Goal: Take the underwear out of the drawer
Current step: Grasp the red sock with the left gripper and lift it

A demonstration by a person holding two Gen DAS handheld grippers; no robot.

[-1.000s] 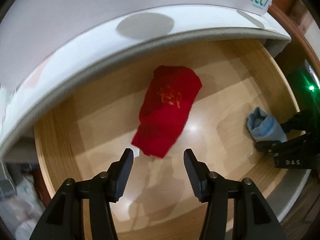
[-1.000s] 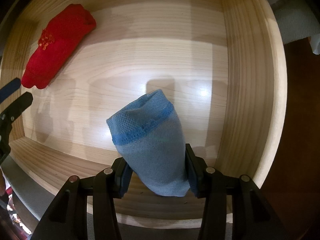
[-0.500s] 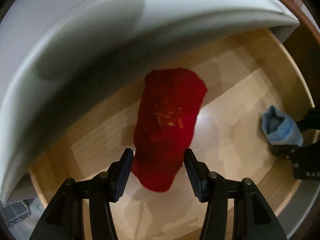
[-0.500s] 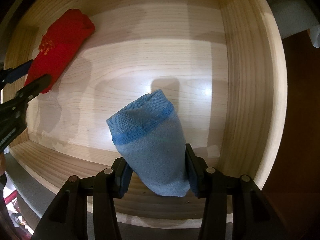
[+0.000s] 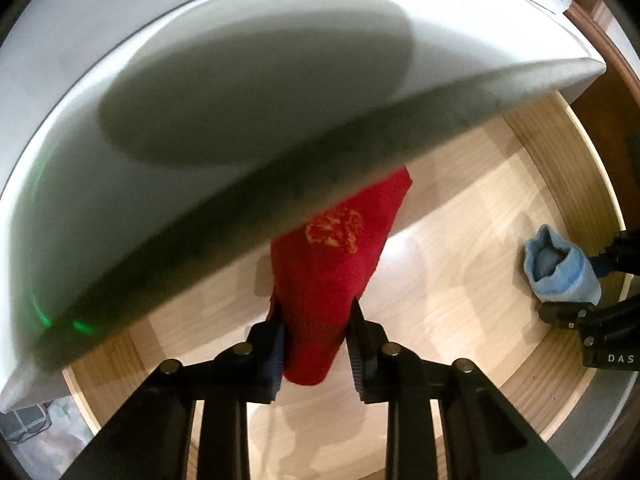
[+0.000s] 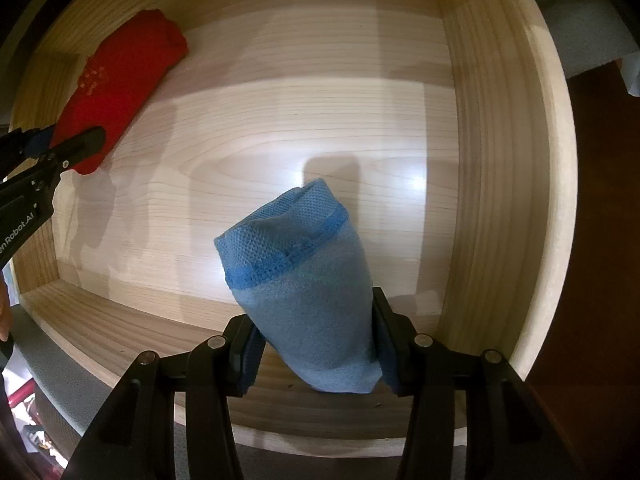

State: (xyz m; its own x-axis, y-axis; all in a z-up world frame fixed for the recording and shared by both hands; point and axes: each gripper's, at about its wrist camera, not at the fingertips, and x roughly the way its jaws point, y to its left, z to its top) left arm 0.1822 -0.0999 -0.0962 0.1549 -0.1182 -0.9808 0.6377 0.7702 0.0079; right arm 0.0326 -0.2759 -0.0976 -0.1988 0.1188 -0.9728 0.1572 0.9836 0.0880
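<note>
Both pieces gripped, neither out of the drawer (image 6: 500,160): left gripper (image 5: 316,344) pinches red underwear (image 5: 332,264); right gripper (image 6: 316,344) clamps blue underwear (image 6: 304,292). Lifting remains.

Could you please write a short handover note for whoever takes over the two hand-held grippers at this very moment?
Left hand-held gripper: shut on the red underwear, whose far end lies under the white overhang.
Right hand-held gripper: shut on the blue underwear, near the drawer's right wall.
Done: both pieces are gripped.
Left: both are still inside the wooden drawer; lift each one clear and take it out.
</note>
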